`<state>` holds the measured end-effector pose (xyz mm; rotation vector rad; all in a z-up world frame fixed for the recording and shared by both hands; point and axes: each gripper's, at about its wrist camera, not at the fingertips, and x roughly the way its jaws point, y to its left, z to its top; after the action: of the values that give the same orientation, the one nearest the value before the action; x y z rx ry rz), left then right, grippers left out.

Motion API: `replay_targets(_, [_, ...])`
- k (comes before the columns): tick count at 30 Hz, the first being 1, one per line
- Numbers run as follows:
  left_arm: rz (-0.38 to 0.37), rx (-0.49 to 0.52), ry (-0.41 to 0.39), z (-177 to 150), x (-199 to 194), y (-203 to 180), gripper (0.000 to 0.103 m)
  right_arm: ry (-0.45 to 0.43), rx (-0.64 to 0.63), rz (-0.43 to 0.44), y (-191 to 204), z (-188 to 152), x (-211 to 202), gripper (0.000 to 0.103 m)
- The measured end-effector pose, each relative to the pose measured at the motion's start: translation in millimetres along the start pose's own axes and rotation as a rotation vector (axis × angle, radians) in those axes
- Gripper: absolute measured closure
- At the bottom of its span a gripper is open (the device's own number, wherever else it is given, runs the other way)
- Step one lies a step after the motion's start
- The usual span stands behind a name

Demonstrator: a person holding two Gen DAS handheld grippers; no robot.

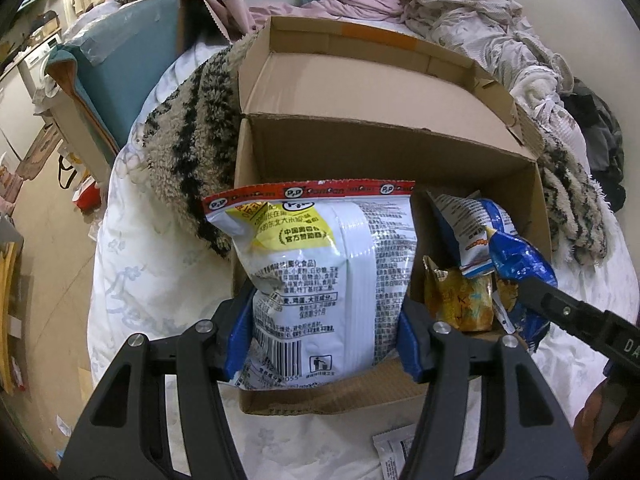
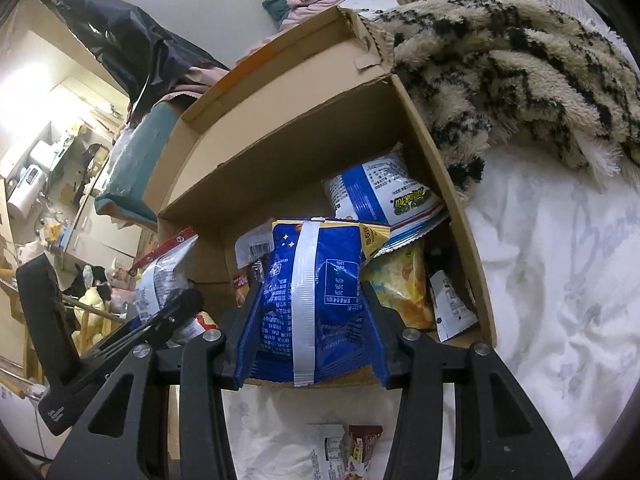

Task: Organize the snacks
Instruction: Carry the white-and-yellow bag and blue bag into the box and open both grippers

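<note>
My left gripper (image 1: 326,340) is shut on a large white snack bag with a red top edge (image 1: 320,264), held over the left part of an open cardboard box (image 1: 360,152). My right gripper (image 2: 310,340) is shut on a blue snack bag with a silver seam (image 2: 316,280), held over the same box (image 2: 280,168). Inside the box lie a blue-and-white bag (image 2: 380,196), a yellow bag (image 2: 404,288) and a small white packet (image 2: 450,308). The left view shows the blue bag (image 1: 516,268) and a gold packet (image 1: 456,296). The white bag shows in the right view (image 2: 160,276).
The box sits on a white bed sheet (image 2: 560,280) next to a striped fluffy blanket (image 2: 500,76). A loose packet lies on the sheet in front of the box (image 2: 348,452); one also shows in the left view (image 1: 394,450). Crumpled bedding (image 1: 440,12) lies behind. The bed edge and floor (image 1: 48,208) are at left.
</note>
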<state>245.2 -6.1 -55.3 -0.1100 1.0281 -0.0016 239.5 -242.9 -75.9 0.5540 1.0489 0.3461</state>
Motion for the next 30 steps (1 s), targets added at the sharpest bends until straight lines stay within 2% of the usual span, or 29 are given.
replay_targets(11, [0.004,-0.008,0.003,-1,2,2,0.045,0.003,0.011,0.000,-1,1,3,0.053])
replay_targets(14, [0.006,-0.002,0.006,-1,1,2,0.034,0.007,0.012,-0.007,0,1,4,0.049])
replay_targets(17, [-0.003,0.002,-0.013,-2,-3,1,0.021,0.008,0.010,-0.025,-1,1,4,0.033])
replay_targets(18, [0.009,0.010,-0.021,-3,-4,-1,0.015,0.008,0.009,-0.032,-1,1,4,0.027])
replay_targets(19, [0.036,0.023,-0.037,-3,-7,-3,0.014,0.007,0.009,-0.030,-2,1,3,0.026])
replay_targets(21, [0.053,0.038,-0.059,-3,-10,-5,0.014,0.010,0.015,-0.027,-4,2,2,0.025])
replay_targets(26, [-0.004,0.016,-0.080,-3,-18,-2,0.014,0.002,0.009,-0.030,-4,2,-2,0.025])
replay_targets(30, [-0.006,0.008,-0.123,-3,-30,1,0.014,-0.002,0.002,-0.032,-1,2,-4,0.025])
